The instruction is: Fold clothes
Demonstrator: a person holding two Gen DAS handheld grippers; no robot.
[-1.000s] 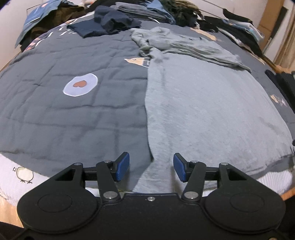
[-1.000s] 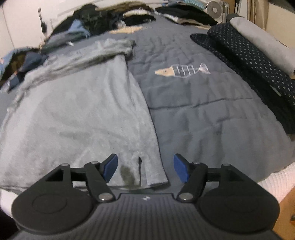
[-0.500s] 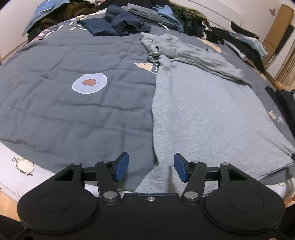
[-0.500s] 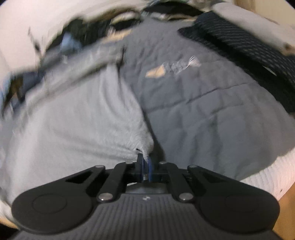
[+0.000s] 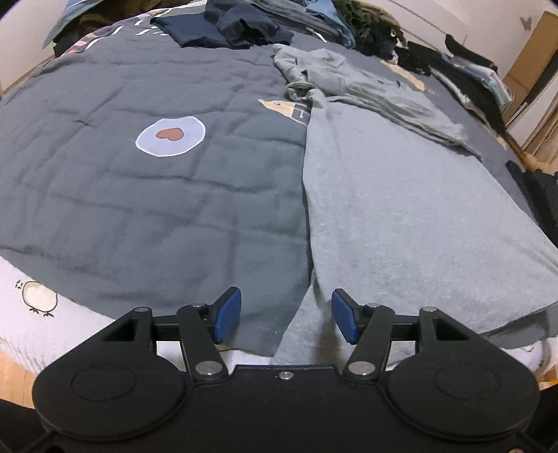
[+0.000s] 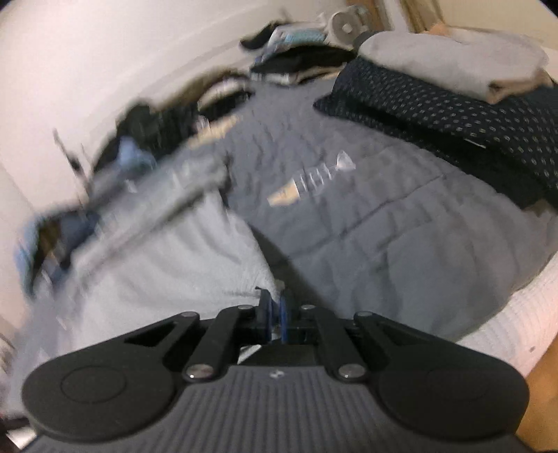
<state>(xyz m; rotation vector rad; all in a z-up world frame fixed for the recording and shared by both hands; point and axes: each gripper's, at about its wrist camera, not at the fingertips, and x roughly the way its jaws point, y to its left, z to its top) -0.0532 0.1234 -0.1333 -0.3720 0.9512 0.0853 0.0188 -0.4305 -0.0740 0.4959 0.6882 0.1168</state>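
Note:
A light grey garment (image 5: 401,216) lies spread on the dark grey quilt (image 5: 139,195), its sleeves bunched at the far end. My left gripper (image 5: 286,315) hangs open just above the garment's near left hem corner, which lies between the blue pads without touching them. In the right wrist view, my right gripper (image 6: 274,310) is shut on the garment's (image 6: 167,265) near right hem corner and has lifted it off the quilt (image 6: 366,244); the picture is blurred.
Heaps of dark clothes (image 5: 237,28) crowd the far end of the bed. A dotted navy pillow (image 6: 453,122) with a folded grey cloth (image 6: 453,59) on top lies at the right. White sheet (image 5: 31,296) shows at the bed's near edge.
My right gripper closed on the garment's right hem corner and lifted it while rolling. The left gripper rolled slightly and stayed open over the left corner.

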